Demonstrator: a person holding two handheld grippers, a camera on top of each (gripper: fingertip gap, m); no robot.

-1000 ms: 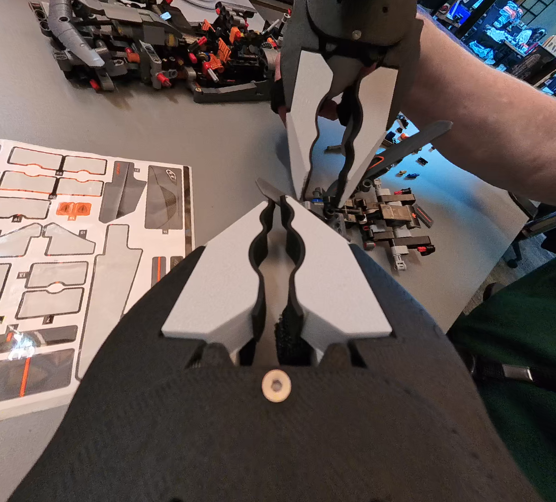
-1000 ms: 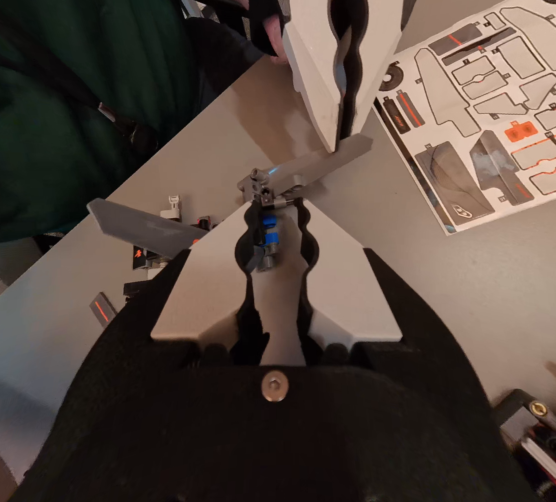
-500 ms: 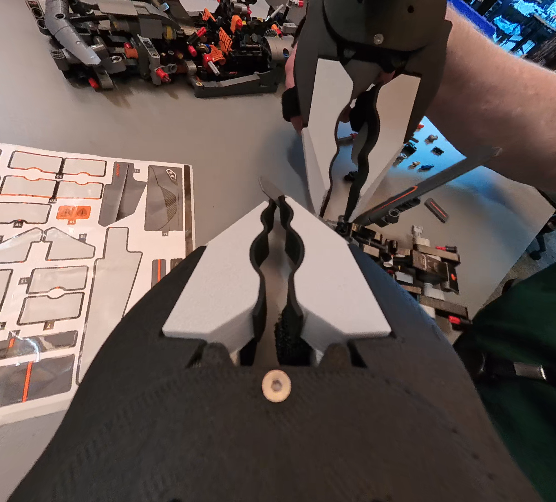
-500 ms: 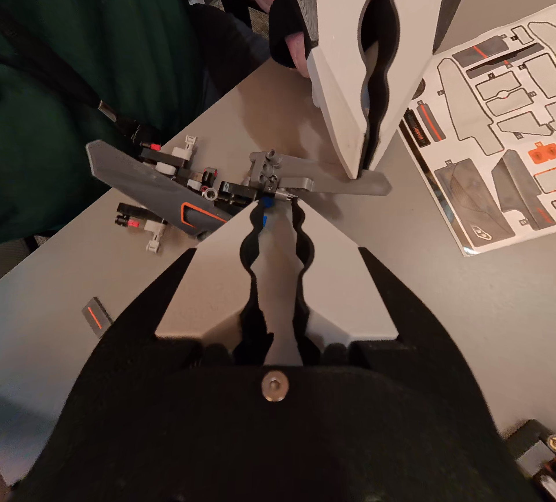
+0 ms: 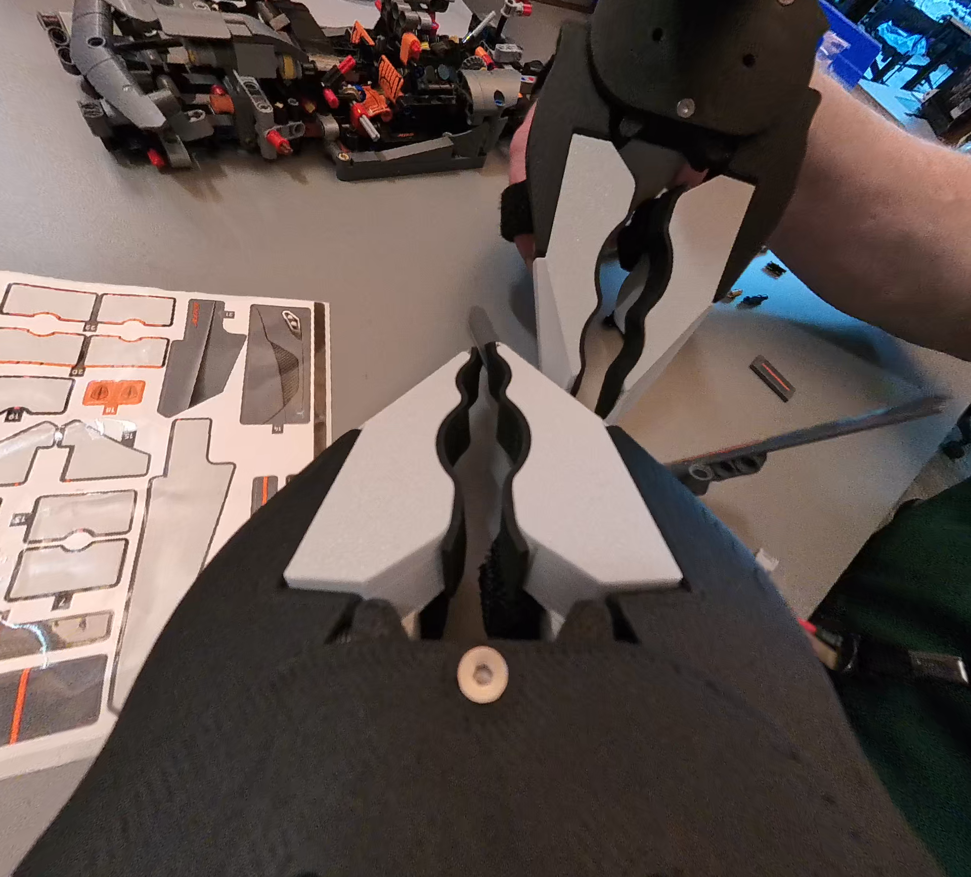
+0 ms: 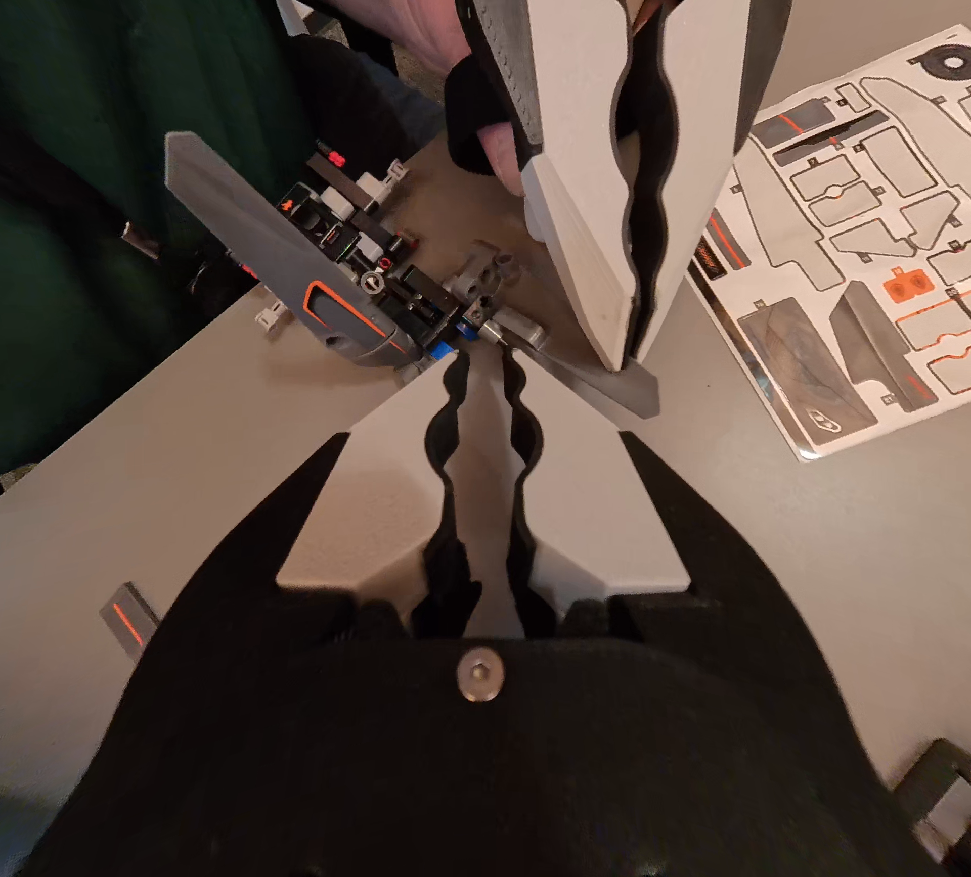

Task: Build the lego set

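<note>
A small dark grey and black Lego sub-assembly with an orange-trimmed wing is held above the grey table. My left gripper is shut on its thin grey blade panel, whose tip pokes out past the fingers. It also shows in the right wrist view. My right gripper has its jaws nearly shut, with nothing seen between the pads. Its tips rest against the blue pin end of the sub-assembly. It also shows in the left wrist view. The wing shows there blurred.
A large part-built Lego car chassis lies at the back left. A sticker sheet lies on the left, also in the right wrist view. A small dark tile with an orange stripe and loose pins lie at the right, near the table edge. My hands' fingertips stand some 5 centimetres from each other.
The sub-assembly has swung round and lifted, so its wing now points toward the person. My right gripper's jaws have narrowed and slid back, so the blue pin now sits at the tips.
</note>
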